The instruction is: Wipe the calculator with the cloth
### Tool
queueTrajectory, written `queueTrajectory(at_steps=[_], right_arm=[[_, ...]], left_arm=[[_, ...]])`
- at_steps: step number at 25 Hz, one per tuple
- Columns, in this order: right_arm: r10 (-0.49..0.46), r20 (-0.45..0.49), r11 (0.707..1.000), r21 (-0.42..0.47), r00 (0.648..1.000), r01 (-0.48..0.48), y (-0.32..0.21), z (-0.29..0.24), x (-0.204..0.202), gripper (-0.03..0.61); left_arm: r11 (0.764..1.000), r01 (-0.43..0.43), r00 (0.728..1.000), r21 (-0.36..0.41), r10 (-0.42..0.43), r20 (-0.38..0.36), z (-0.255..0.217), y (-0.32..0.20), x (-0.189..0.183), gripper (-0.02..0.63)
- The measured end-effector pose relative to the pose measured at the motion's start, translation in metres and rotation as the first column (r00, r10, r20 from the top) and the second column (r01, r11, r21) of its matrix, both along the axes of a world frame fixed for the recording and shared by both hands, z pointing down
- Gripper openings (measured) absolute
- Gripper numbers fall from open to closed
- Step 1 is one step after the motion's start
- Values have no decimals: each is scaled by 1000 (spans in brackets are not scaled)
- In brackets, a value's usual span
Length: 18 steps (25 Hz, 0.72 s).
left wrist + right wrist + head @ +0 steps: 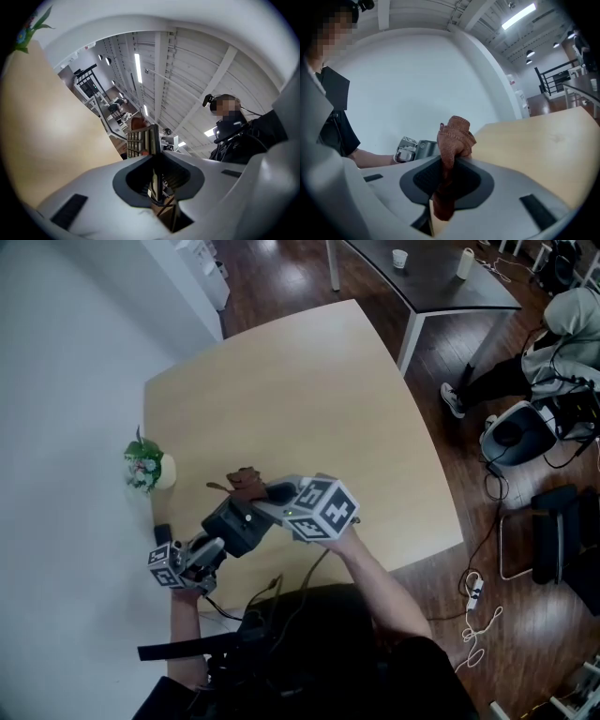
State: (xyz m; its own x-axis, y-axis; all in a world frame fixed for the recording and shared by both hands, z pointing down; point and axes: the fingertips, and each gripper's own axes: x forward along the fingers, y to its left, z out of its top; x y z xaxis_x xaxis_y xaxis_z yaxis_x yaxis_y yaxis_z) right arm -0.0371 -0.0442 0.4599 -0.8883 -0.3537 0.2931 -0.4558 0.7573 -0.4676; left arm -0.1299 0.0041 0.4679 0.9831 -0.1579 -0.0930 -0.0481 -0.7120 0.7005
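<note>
Potted plant: a small green plant with white flowers in a pale pot (146, 465) stands on the table, off to the left of the left claw and well apart from it.

Left claw: the grey two-jaw left gripper (157, 157) is held over the near edge of the table. Its jaws are drawn close and clamped on the calculator.

Calculator: a slim dark calculator with rows of square keys (140, 140) stands edge-on between the left claw's jaws. Its keyed end sticks out past the fingertips, and it does not rest on the table.

Cloth: a crumpled reddish-brown woven cloth (453, 136) is pinched in the right claw. One bunch rises beyond the jaw tips, and a tail hangs back through the gap between the jaws.

Right claw: the grey two-jaw right gripper (452, 161) is closed tight on the cloth. It sits just right of the left claw, their bodies crossing close together in the head view.

Table: the light wooden table with a curved edge (309, 390) spreads out beyond both claws, bare around them.

Far table: a dark grey table (441, 287) stands well beyond the right claw and carries a white cup (400, 258).

Person: someone in a grey hooded top (574, 320) sits far to the right of the right claw.
</note>
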Motion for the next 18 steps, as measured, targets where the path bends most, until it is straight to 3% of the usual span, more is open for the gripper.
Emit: queueTrajectory(at_steps=[5, 7, 11, 14, 18], right_arm=[[146, -122, 989, -14, 982, -149, -13, 35, 48, 66], [172, -92, 985, -1, 981, -173, -9, 21, 53, 66], [67, 27, 995, 72, 997, -69, 17, -38, 11, 66], [-55, 15, 991, 122, 998, 52, 35, -51, -30, 67], [-26, -5, 994, 108, 1000, 26, 22, -36, -27, 69]], left_arm=[[999, 32, 998, -37, -34, -53, 6, -1, -6, 51], [998, 53, 996, -45, -56, -74, 5, -3, -9, 51], [997, 61, 997, -46, -63, -36, 8, -5, -3, 51], [999, 31, 999, -23, -30, 17, 9, -1, 10, 51], [1000, 22, 1000, -18, -22, -3, 6, 1, 12, 55]])
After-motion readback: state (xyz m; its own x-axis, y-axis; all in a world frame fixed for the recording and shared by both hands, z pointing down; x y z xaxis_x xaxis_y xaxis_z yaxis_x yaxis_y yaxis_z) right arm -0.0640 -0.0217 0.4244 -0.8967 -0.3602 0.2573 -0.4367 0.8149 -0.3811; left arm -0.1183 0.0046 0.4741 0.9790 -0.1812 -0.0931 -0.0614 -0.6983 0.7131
